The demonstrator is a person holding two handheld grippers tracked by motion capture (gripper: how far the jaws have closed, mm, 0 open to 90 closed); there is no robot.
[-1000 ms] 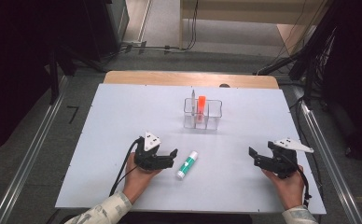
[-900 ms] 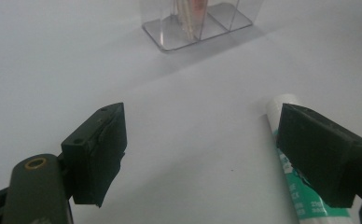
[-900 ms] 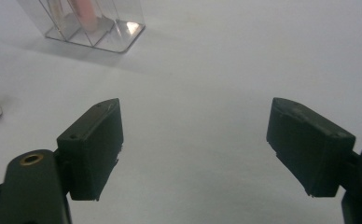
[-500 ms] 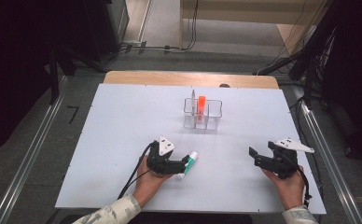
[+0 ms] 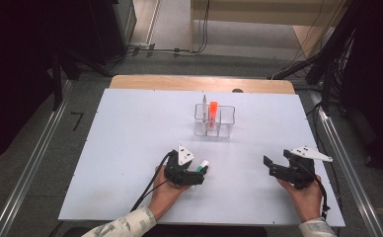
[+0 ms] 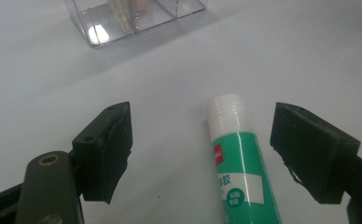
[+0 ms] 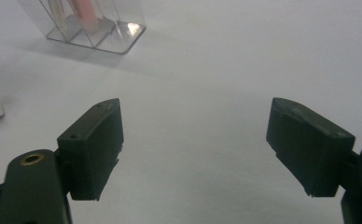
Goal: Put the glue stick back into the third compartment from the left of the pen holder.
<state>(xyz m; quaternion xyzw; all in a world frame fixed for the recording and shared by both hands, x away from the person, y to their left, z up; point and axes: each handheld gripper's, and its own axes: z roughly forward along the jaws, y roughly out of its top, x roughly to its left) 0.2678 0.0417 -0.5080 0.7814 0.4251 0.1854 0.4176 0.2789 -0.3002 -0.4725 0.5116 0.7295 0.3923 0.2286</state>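
A green and white glue stick [image 5: 203, 164] lies flat on the white table [image 5: 130, 128], its white cap pointing away from the person. My left gripper [image 5: 200, 171] is open, low over the table. In the left gripper view the glue stick [image 6: 240, 172] lies between the two black jaws of the left gripper [image 6: 205, 144], nearer the right one, and neither jaw touches it. My right gripper [image 5: 270, 168] rests at the table's right front, also open. The right gripper [image 7: 195, 144] has only bare table between its jaws.
A clear divided organizer [image 5: 214, 124] stands past the table's middle, holding an orange marker [image 5: 213, 108] and a thin grey pen [image 5: 204, 102]. The organizer [image 6: 123, 23] lies ahead of the left gripper. Floor rails run along both sides of the table.
The left hand has slid its gripper rightward up to the glue stick, so the open jaws now stand either side of it. The right gripper has stayed put.
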